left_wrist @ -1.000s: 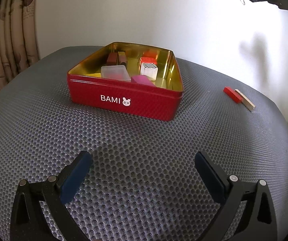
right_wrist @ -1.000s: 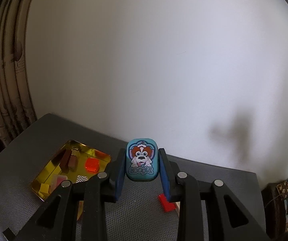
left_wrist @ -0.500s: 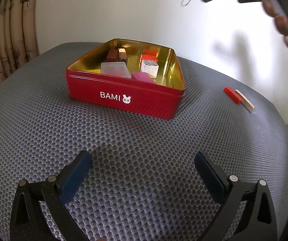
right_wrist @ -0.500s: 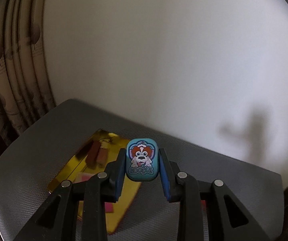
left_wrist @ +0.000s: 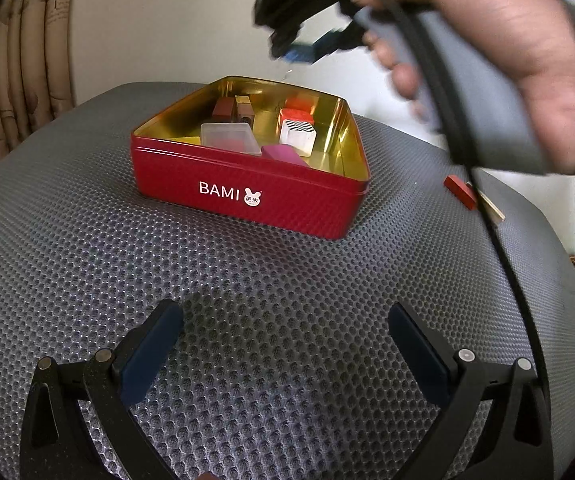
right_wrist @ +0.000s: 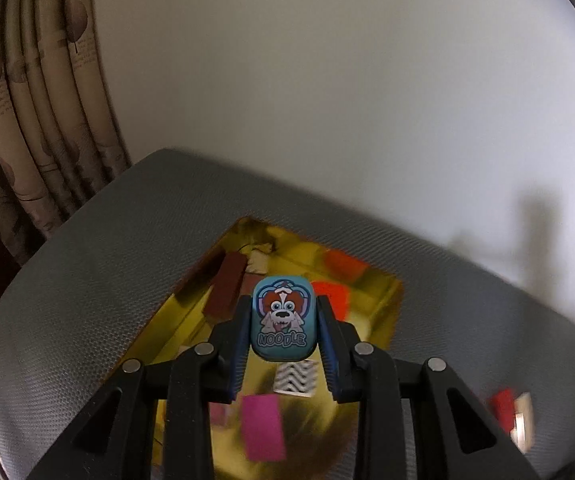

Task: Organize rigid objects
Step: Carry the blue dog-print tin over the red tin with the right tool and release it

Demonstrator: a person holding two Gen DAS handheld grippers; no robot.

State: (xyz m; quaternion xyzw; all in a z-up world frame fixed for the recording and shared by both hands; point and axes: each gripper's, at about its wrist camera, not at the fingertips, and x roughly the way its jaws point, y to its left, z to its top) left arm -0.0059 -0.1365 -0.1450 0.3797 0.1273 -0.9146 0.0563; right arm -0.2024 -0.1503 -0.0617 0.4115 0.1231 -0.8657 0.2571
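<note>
1. Right wrist view is showing the right gripper (right_wrist: pixel 283 326) pinching a small blue tin (right_wrist: pixel 283 320) with a cartoon dog and the word NOODLE on it; both pads are pressing its sides.
2. Blue tin is hanging above the open red box (right_wrist: pixel 391 308), over its gold inside, not touching anything in it.
3. Inside the box, a brown block (right_wrist: pixel 225 288), an orange block (right_wrist: pixel 333 296), a zigzag-patterned block (right_wrist: pixel 295 376) and a pink block (right_wrist: pixel 263 428) are lying apart from one another.
4. Left wrist view is showing the left gripper (left_wrist: pixel 285 344) spread wide over the grey mesh surface (left_wrist: pixel 87 260), holding nothing and staying near the front wall of the red box (left_wrist: pixel 247 196).
5. A hand (left_wrist: pixel 487 52) is gripping the right gripper's handle above the box's far right corner.
6. A red bar (left_wrist: pixel 459 192) and a pale stick (left_wrist: pixel 491 208) are lying side by side on the surface, right of the box.
</note>
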